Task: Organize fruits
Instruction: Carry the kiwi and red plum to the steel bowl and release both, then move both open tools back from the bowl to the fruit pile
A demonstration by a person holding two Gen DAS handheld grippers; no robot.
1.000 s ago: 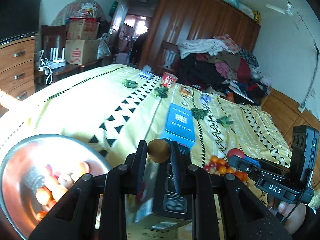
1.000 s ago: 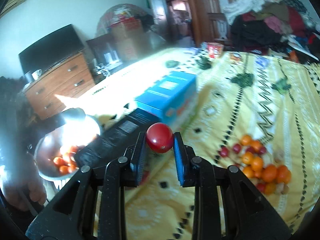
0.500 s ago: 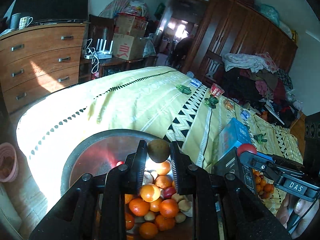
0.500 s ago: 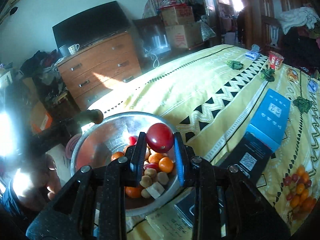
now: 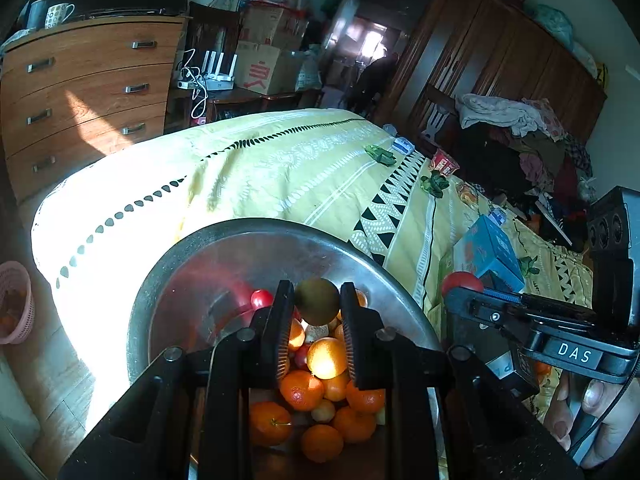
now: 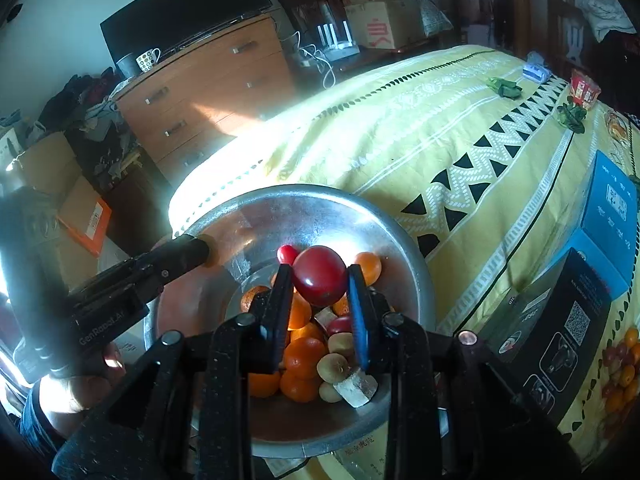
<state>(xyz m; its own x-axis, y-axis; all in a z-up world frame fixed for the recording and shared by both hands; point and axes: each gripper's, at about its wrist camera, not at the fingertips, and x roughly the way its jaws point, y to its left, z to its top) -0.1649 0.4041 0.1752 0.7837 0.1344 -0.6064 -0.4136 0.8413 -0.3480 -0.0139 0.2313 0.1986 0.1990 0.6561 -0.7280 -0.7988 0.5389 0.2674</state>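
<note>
Over the round silver metal bowl [image 6: 404,240] at the edge of the yellow patterned bedspread [image 6: 440,128], I hold my right gripper [image 6: 320,280] pinched on a glossy round red fruit [image 6: 320,276] and my left gripper [image 5: 316,304] pinched on a dull brown-green round fruit [image 5: 317,299], each above the heap of oranges [image 6: 304,356] lying in that bowl. I judge this the delivery step, so next I need to part each pair of fingers low over the heap to stop the fruit bouncing past the rim. Both fruits are near spheres with no clear long axis; I cannot tell where their stem ends point.
</note>
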